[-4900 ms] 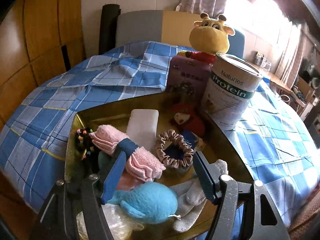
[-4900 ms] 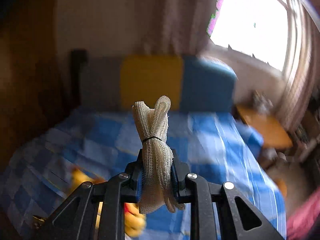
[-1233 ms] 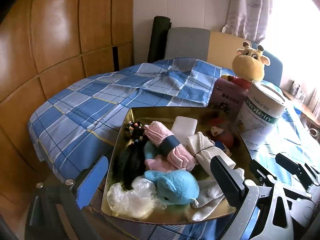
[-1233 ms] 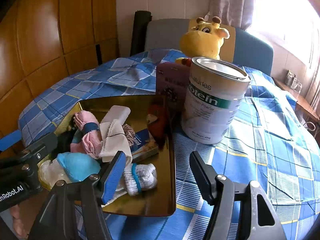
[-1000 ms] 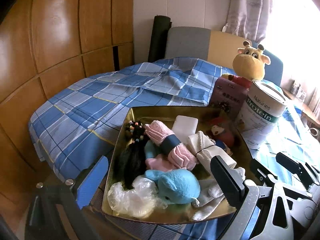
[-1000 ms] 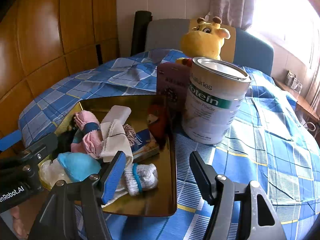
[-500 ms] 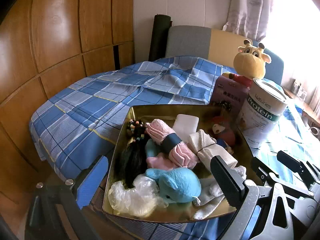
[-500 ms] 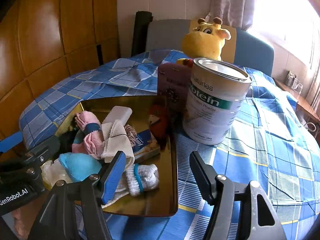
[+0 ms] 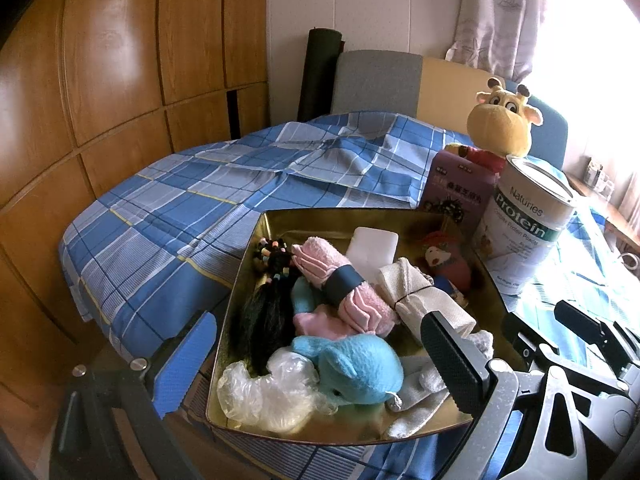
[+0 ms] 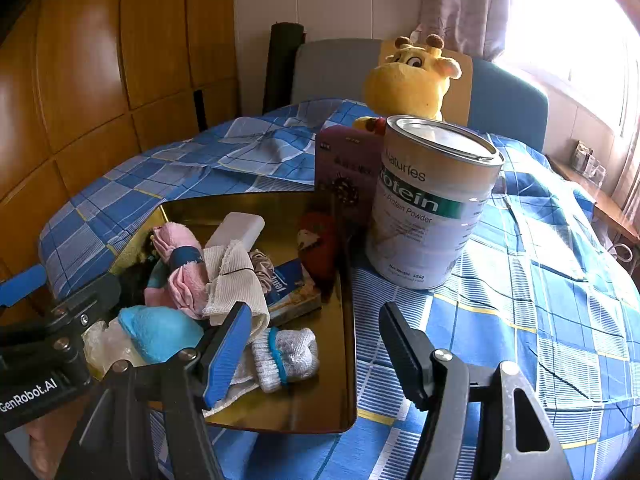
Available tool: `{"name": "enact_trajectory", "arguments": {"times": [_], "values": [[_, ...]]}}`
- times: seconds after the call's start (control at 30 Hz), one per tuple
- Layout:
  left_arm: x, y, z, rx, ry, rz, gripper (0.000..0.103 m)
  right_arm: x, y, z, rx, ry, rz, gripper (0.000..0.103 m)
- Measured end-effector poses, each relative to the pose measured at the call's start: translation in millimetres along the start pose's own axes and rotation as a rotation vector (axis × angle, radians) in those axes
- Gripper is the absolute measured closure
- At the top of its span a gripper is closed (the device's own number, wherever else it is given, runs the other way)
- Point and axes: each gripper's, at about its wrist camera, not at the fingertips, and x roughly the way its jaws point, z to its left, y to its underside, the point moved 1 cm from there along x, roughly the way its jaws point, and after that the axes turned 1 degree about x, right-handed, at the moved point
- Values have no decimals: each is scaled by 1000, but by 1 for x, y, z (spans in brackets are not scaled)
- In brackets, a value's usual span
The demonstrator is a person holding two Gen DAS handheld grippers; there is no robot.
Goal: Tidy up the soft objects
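Gauze roll [image 10: 234,280] moved from right gripper [image 10: 316,354] into tray [image 10: 344,380], 9 o'clock of the tin [image 10: 432,200]. Both grippers' fingers wide, empty; left gripper [image 9: 320,356] idle. Sorting likely done.

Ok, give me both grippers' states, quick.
Left gripper: open, holding nothing, above the gold tray.
Right gripper: open, holding nothing, over the tray's near right edge.
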Motion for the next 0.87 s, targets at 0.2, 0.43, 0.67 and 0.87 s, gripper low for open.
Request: {"name": "enact_trajectory", "arguments": {"times": [0.2, 0.43, 0.67, 0.87], "values": [[1, 1, 2, 3, -2, 2, 0, 0, 0, 0, 0, -1, 0, 36], [1, 2, 0, 4, -2, 7, 0, 1, 1, 0, 0, -1, 5, 36], [-1, 3, -2, 19, -10, -19, 1, 2, 3, 0, 3, 0, 8, 36], [-3, 2, -2, 20, 14, -22, 2, 2, 3, -1, 9, 2, 6, 36]]}}
